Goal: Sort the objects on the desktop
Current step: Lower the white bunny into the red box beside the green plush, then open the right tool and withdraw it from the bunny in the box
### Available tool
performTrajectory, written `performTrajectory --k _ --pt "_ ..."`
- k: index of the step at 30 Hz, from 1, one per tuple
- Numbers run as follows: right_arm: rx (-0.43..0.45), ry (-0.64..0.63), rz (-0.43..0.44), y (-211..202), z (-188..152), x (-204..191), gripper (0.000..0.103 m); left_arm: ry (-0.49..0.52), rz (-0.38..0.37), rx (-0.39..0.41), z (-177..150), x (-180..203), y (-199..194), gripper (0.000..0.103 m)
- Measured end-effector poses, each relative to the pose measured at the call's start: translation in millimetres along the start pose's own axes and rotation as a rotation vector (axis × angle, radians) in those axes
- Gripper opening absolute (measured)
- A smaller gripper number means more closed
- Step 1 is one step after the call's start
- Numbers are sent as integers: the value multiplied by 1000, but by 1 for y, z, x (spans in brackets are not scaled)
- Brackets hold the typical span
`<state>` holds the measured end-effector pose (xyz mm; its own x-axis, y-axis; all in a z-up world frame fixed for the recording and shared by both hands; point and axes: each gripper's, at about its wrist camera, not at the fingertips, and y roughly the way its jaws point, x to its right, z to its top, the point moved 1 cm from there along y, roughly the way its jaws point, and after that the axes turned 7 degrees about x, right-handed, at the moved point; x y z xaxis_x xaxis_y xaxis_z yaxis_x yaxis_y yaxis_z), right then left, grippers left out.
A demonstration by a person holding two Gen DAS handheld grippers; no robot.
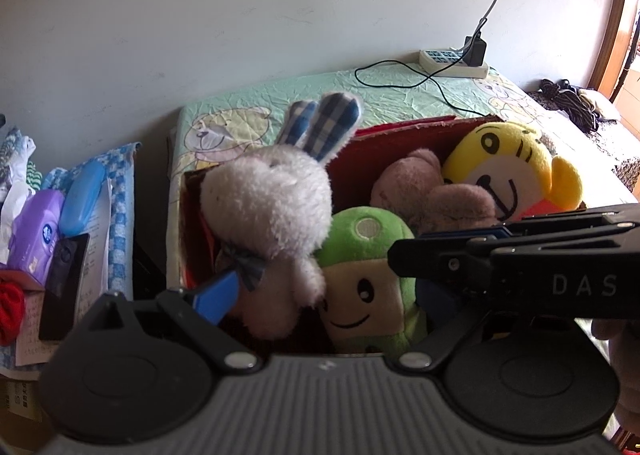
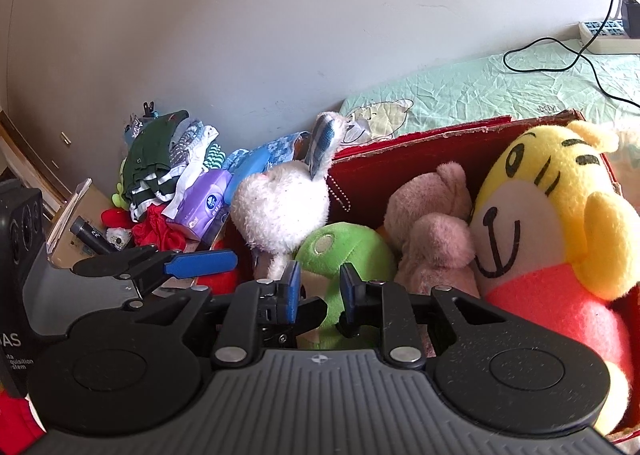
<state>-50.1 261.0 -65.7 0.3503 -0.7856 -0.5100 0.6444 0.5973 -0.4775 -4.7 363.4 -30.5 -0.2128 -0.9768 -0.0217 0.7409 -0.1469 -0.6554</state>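
An open red cardboard box (image 1: pixel 400 131) (image 2: pixel 420 135) holds a white rabbit plush (image 1: pixel 272 199) (image 2: pixel 280 207), a green smiling plush (image 1: pixel 368 287) (image 2: pixel 348 251), a pink bear (image 1: pixel 424 191) (image 2: pixel 432 223) and a yellow tiger plush (image 1: pixel 508 163) (image 2: pixel 560 207). My left gripper (image 1: pixel 328 287) stands wide open over the box's near side. The rabbit's body and the green plush lie between its fingers, untouched. My right gripper (image 2: pixel 320 287) (image 1: pixel 400 251) reaches in from the right, jaws drawn close together and pinching the edge of the green plush's head.
A cluttered stand left of the box carries a purple tissue pack (image 1: pixel 36 235) (image 2: pixel 204 207), a blue case (image 1: pixel 82 195), a black phone (image 1: pixel 64 283) and piled clothes (image 2: pixel 160 163). Behind the box, a white power strip (image 1: pixel 452 63) and black cable lie on the green cloth (image 1: pixel 320 95) by the wall.
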Motion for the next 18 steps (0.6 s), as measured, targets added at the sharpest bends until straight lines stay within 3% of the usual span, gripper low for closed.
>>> performTrajectory --k 18 --pt "-44 -14 91 -23 7 11 26 -79 172 -26 3 25 -24 98"
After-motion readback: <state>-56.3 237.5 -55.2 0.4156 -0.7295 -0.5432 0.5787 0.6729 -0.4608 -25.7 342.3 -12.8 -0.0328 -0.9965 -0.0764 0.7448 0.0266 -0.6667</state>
